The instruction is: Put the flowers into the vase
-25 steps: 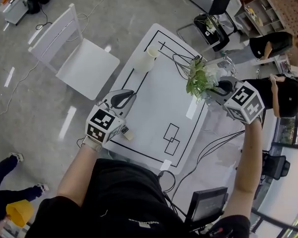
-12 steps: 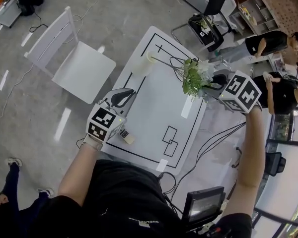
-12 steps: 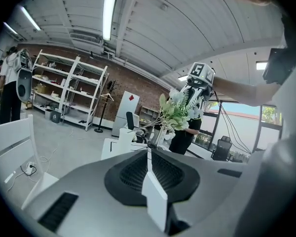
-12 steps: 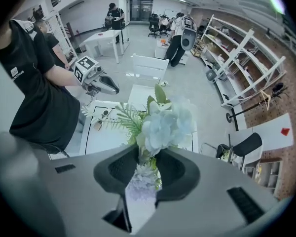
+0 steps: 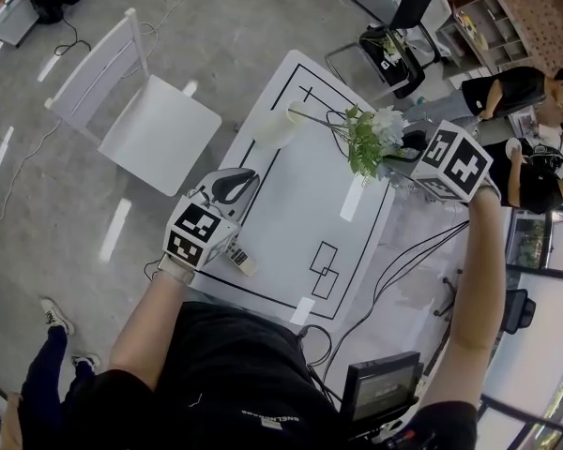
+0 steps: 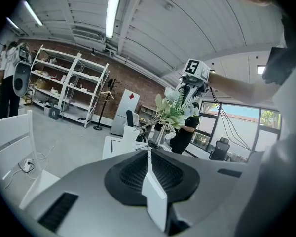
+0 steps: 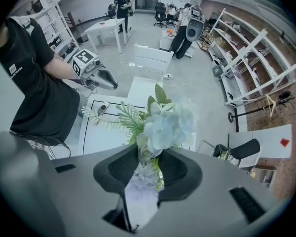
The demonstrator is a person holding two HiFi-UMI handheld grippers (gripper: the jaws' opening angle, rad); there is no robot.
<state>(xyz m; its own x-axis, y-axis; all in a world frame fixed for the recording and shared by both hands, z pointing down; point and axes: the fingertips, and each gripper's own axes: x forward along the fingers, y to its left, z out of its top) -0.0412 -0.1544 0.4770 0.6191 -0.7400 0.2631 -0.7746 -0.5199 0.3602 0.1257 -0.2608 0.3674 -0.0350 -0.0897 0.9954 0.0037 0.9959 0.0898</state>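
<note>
Flowers (image 7: 165, 127) in right gripper (image 7: 147, 163)

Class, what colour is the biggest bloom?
Pale blue-white, among the flowers; clearest in the right gripper view.

Left gripper (image 5: 233, 186) sits low near the person's waist, jaws pressed together, elbow bent. The right arm stretches out, right gripper (image 5: 411, 154) pointing down, jaws pinched on the flowers (image 5: 373, 137)
</note>
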